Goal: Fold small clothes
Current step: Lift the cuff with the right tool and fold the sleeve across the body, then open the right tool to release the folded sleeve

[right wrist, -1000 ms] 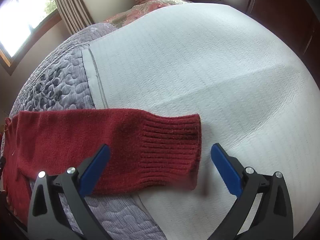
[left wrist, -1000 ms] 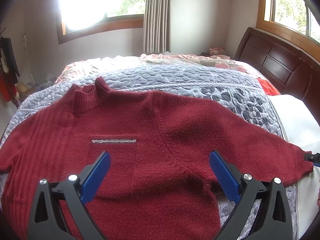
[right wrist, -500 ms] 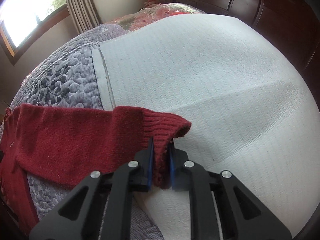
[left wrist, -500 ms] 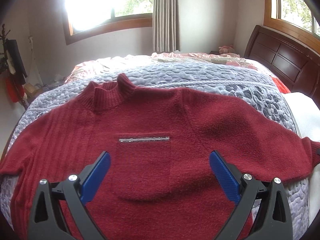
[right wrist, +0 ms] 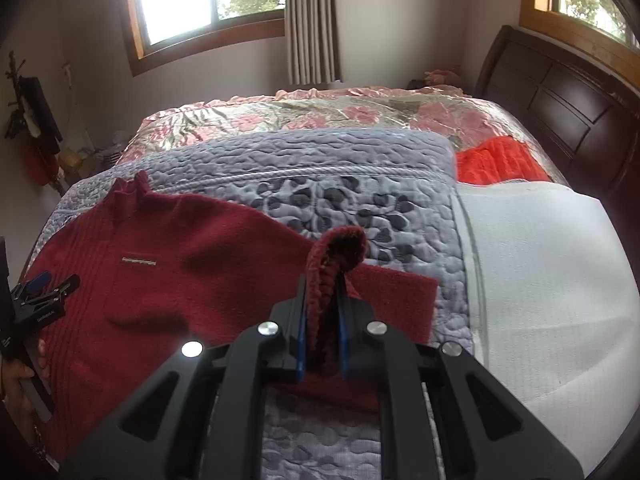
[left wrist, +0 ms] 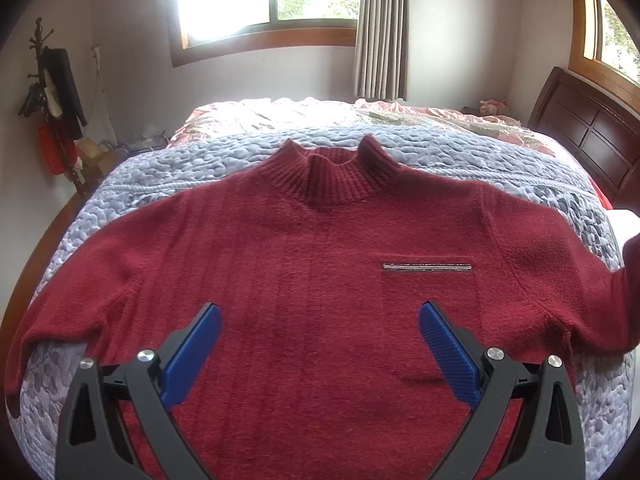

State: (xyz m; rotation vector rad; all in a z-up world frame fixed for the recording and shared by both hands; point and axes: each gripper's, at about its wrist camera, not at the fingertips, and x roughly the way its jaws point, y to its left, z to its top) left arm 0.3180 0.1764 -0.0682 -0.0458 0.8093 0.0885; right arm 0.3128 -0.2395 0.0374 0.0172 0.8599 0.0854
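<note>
A dark red knit sweater (left wrist: 320, 280) lies face up on the grey quilt (left wrist: 192, 160), collar (left wrist: 332, 176) far from me and silver-trimmed chest pocket (left wrist: 427, 267) to the right. My left gripper (left wrist: 319, 320) hovers open over the sweater's lower front with nothing between its blue pads. My right gripper (right wrist: 323, 320) is shut on the ribbed sleeve cuff (right wrist: 340, 248), which stands curled up above the quilt. That sleeve bends back over itself toward the sweater (right wrist: 160, 280). The left gripper (right wrist: 40, 284) also shows at the left edge, held by a hand (right wrist: 16, 376).
A white padded cover (right wrist: 540, 280) lies right of the quilt, with an orange knit cloth (right wrist: 496, 164) beyond it. A floral bedspread (right wrist: 320, 116) covers the far side. The dark wooden headboard (right wrist: 560, 100) is on the right; a coat stand (left wrist: 52, 100) is by the left wall.
My right gripper shut on the sleeve cuff, lifted it off the white cover and carried it left over the quilt. My left gripper stayed open and shifted left across the sweater.
</note>
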